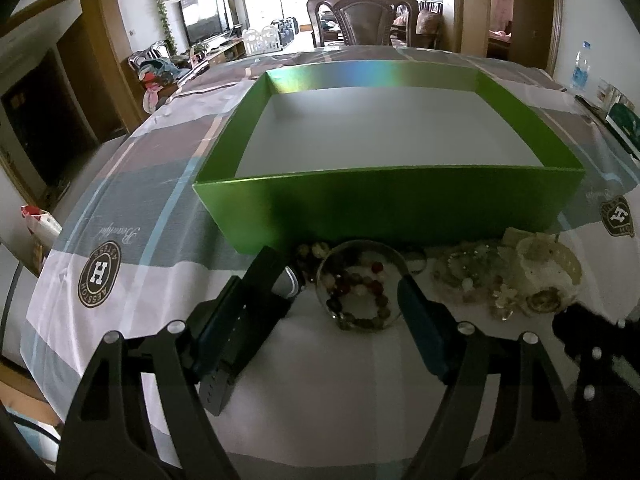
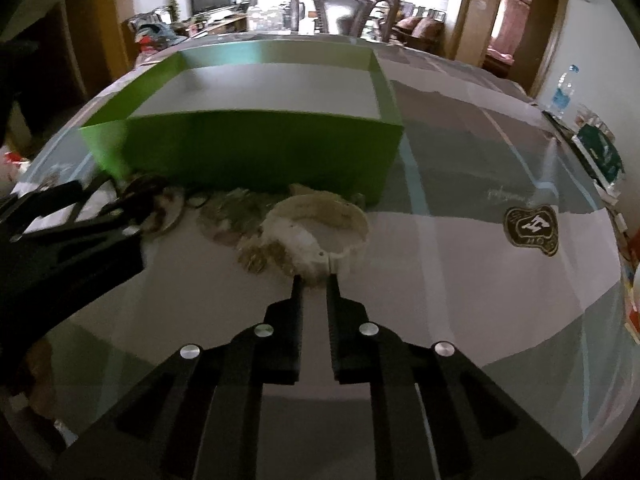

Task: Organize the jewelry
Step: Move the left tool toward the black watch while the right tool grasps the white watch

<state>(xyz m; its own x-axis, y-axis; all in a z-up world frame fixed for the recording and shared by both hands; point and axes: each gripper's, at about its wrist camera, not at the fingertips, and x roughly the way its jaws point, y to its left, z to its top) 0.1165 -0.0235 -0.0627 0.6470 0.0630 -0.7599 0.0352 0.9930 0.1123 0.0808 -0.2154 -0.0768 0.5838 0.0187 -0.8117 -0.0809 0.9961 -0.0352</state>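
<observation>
left gripper (image 1: 344, 280) wide around bead bracelets (image 1: 358, 294) | right gripper (image 2: 314, 280) narrow on pale bangle (image 2: 320, 220), I can't confirm grip | jewelry pile (image 2: 236, 216) blurred

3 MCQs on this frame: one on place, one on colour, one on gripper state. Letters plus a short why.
1. Where does the jewelry lie?
A. inside the box
B. on the cloth in front of the box
C. on the chair

2. What colour are the walls of the box?
A. green
B. red
C. black

3. How does the left gripper stand?
A. shut on a bracelet
B. open, fingers either side of the bead bracelet
C. out of view

Answers:
1 B: the pile sits on the cloth against the near wall; the box floor is bare.
2 A: the walls are green in both views.
3 B: its fingers are wide apart with the bead bracelet between them.
</observation>
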